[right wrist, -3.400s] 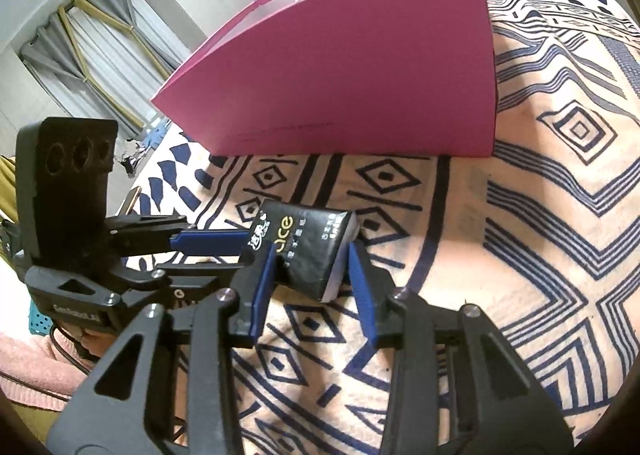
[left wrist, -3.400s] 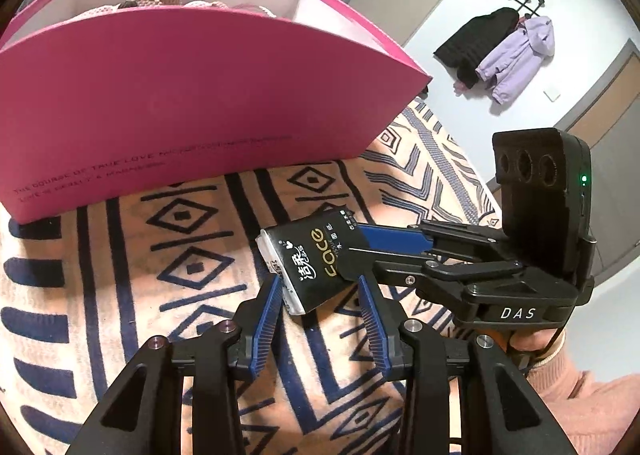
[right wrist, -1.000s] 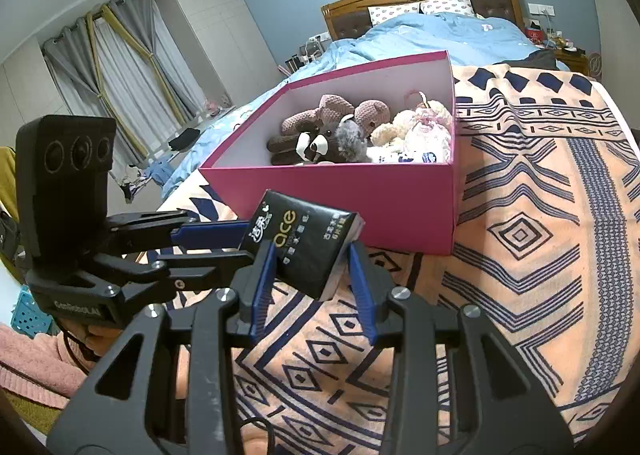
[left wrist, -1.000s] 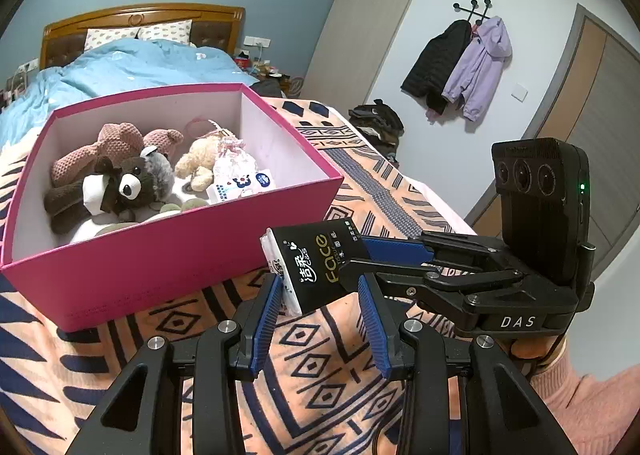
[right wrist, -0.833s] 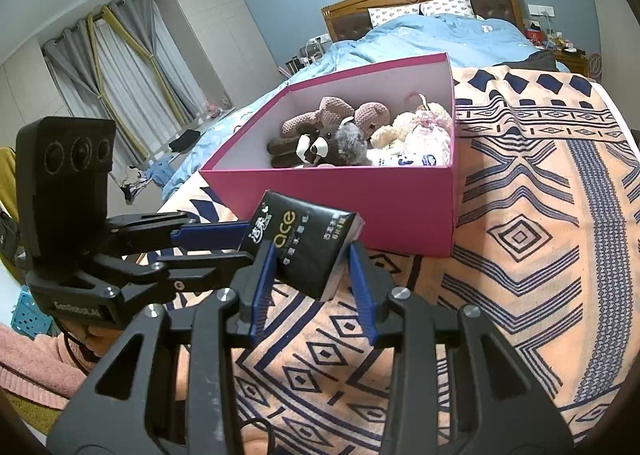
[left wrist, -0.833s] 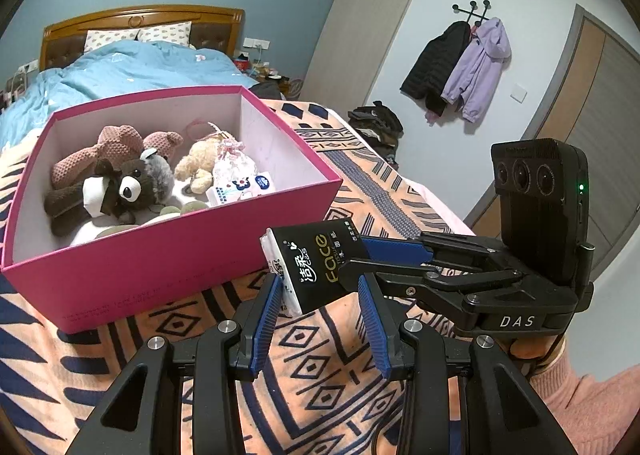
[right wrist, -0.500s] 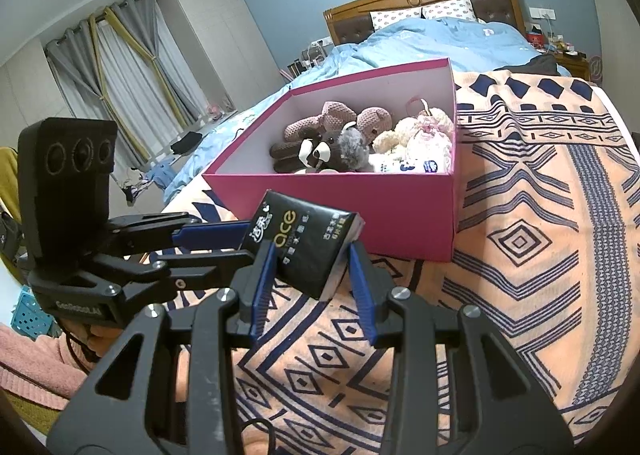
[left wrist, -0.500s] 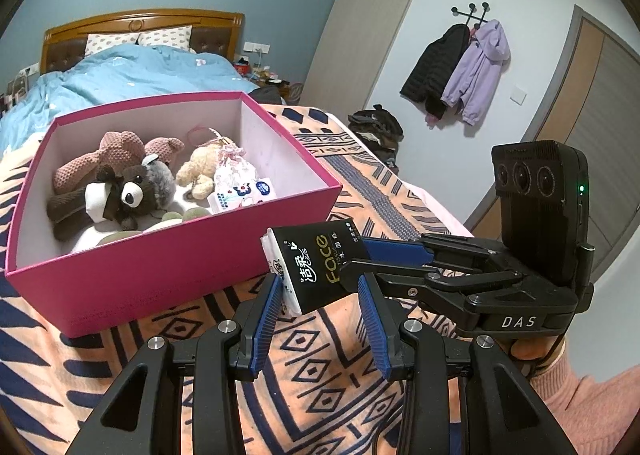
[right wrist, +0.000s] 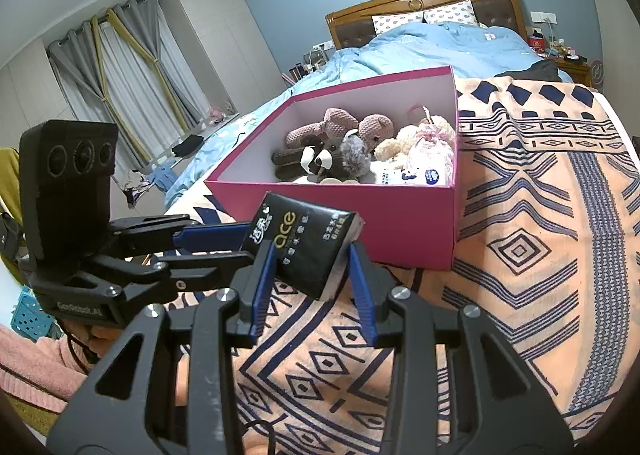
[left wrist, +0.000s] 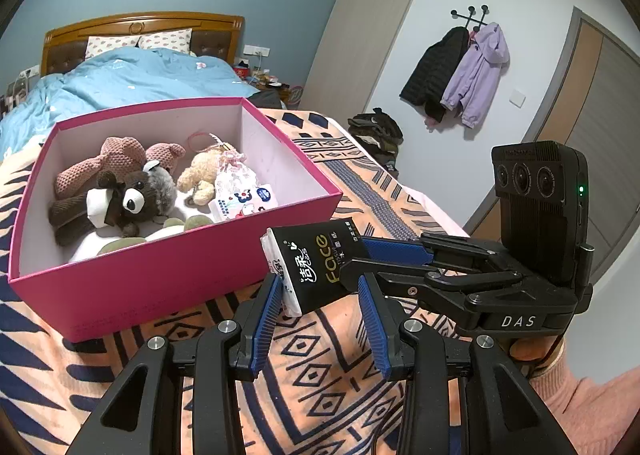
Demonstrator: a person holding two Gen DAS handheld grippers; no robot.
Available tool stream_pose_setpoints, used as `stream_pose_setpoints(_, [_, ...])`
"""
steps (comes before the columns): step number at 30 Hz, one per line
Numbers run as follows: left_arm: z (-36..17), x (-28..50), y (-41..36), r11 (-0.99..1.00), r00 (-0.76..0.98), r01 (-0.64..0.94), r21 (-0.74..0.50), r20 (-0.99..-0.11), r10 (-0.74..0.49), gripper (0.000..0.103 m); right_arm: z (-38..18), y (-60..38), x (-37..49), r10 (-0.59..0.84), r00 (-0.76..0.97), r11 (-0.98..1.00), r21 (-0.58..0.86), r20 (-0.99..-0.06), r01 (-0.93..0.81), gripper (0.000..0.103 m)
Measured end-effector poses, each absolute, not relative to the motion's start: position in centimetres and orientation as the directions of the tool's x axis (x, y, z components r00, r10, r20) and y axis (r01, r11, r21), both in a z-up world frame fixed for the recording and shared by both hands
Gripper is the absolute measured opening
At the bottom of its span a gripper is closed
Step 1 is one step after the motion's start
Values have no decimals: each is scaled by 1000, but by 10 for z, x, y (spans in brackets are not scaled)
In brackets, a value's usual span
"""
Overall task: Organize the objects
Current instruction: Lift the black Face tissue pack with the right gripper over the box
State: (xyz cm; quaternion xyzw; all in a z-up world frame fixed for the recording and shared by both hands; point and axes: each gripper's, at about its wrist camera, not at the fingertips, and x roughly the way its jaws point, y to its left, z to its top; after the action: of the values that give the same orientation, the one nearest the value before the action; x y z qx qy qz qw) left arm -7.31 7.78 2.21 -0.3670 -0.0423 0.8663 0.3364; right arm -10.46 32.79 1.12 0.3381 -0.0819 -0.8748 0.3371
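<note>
**Black tissue pack held in the air by both grippers**

The black soft plastic tissue pack carries gold "Face" and white Chinese characters. It hangs above the orange patterned blanket, just before the pink cardboard box. The left gripper and the right gripper both pinch the pack, from crossing directions. The right gripper's body reads "DAS". Inside the box lie plush bears and a white printed packet.

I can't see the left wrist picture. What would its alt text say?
A black tissue pack is held in the air by both the left gripper and the right gripper, just in front of an open pink box of plush toys on a patterned blanket in a bedroom.
</note>
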Motion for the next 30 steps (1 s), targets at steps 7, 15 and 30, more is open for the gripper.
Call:
stream_pose_setpoints(7, [23, -74, 77, -771, -511, -551, -318, -602, 614, 40, 12, 327, -106, -649, -543, -756, 374, -533, 537, 40])
stream_pose_setpoints(15, [25, -78, 76, -771, -515, -551, -319, -597, 615, 40, 13, 327, -110, -650, -544, -756, 374, -531, 537, 40])
stream_pose_setpoints(30, [29, -84, 77, -772, -527, -555, -309, -587, 614, 40, 18, 328, -116, -653, -551, -754, 378, -520, 537, 40])
